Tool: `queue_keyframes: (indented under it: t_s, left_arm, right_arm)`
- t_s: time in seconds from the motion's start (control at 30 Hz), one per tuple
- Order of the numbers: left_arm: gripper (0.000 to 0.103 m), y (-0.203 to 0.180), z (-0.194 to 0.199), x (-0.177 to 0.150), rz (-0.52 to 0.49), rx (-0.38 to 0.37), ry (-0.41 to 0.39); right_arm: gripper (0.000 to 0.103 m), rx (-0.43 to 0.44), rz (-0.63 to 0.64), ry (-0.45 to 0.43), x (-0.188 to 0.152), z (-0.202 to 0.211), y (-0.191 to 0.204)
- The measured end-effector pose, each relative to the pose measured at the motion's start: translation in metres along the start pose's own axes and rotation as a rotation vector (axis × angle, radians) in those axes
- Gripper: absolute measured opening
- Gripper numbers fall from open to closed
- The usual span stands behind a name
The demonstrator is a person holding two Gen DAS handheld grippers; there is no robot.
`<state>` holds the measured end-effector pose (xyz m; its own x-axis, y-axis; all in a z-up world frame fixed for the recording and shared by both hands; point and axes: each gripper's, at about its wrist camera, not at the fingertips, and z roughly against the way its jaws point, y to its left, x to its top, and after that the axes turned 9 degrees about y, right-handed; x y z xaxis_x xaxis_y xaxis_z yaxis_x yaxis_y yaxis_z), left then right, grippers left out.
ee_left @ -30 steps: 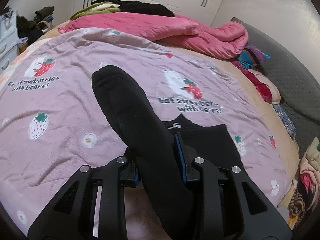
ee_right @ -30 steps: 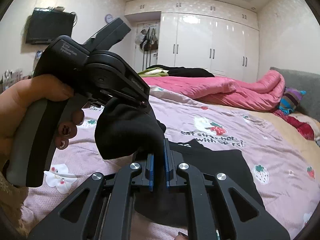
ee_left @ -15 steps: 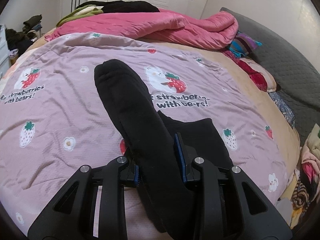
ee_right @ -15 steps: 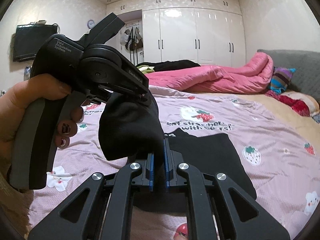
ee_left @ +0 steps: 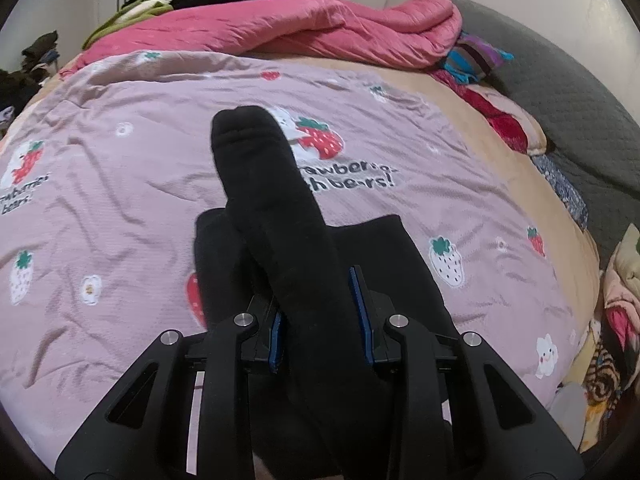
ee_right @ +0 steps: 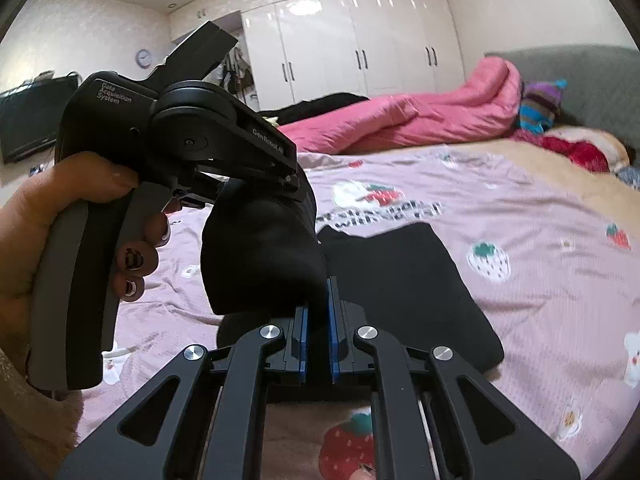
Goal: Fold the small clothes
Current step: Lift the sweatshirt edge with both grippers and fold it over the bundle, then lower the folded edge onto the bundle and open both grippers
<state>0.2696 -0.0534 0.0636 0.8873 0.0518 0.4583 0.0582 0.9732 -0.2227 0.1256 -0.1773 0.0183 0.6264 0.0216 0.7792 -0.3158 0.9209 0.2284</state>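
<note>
The left gripper (ee_left: 320,320) pinches a black sock (ee_left: 272,208) between its blue-padded fingers (ee_left: 276,334). The sock runs straight out ahead of the fingers, its rounded toe end pointing away over the bed, while the rest of it passes back between the pads and drops below them out of view. The fingers stand only as far apart as the sock's thickness, pressing on both sides of it.

The right gripper (ee_right: 317,344) has its fingers (ee_right: 302,344) pressed nearly together, nipping a thin edge of the same black sock (ee_right: 264,252), which bulges up and to the left of the fingers in a loose fold. Just beyond that fold, up and left of the right fingers, the left gripper's black body (ee_right: 180,128) shows, held by a hand (ee_right: 60,232) wrapped round its grey handle.

Beneath and ahead of both sets of fingers a second black garment (ee_left: 400,264) lies flat on the pink strawberry-print bedspread (ee_left: 120,200); whether the sock touches it cannot be told. Far ahead of the fingers a pink quilt (ee_left: 320,28) is heaped across the bed, with white wardrobe doors (ee_right: 360,40) behind it. To the right of the fingers, a grey headboard (ee_left: 568,92) borders the bed.
</note>
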Motion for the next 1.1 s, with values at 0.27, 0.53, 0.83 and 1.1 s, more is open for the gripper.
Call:
queue_keyframes:
  t_s: [0.27, 0.53, 0.83, 1.1]
  left_arm:
    - [0.021, -0.023, -0.026, 0.003, -0.036, -0.009, 0.05]
    - [0.024, -0.039, -0.051, 0.007, -0.071, -0.006, 0.104]
    - [0.031, -0.055, -0.08, 0.015, -0.087, -0.009, 0.173]
    - [0.052, -0.067, -0.107, 0.02, -0.082, -0.027, 0.23]
  right_arm:
    - [0.007, 0.034, -0.133, 0.075, -0.008, -0.011, -0.029]
    - [0.008, 0.071, -0.242, 0.143, -0.017, -0.022, -0.05]
    - [0.019, 0.141, -0.39, 0.211, -0.024, -0.032, -0.075]
    - [0.022, 0.199, -0.478, 0.263, -0.03, -0.037, -0.09]
